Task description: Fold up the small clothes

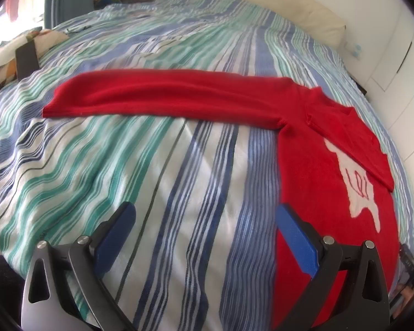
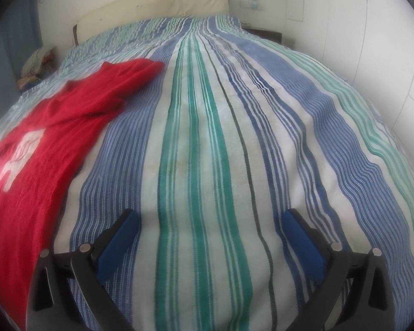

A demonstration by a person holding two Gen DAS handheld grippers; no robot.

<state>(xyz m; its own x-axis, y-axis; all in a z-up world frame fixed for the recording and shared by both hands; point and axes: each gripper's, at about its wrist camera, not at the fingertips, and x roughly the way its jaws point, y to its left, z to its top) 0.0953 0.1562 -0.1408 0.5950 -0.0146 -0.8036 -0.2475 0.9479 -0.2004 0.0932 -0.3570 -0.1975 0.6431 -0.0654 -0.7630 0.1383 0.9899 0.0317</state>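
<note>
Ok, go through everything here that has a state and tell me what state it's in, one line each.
red sweater: lying flat on the bed, one sleeve folded across its chest, the other stretched out sideways.
striped bedspread: spread over the bed, mostly smooth.
left gripper: jaws open, holding nothing.
right gripper: jaws open, holding nothing.

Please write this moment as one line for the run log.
stage: before grasp | left gripper: open, empty | right gripper: open, empty | red sweater: flat on striped bedspread, one sleeve stretched out, other folded over front
</note>
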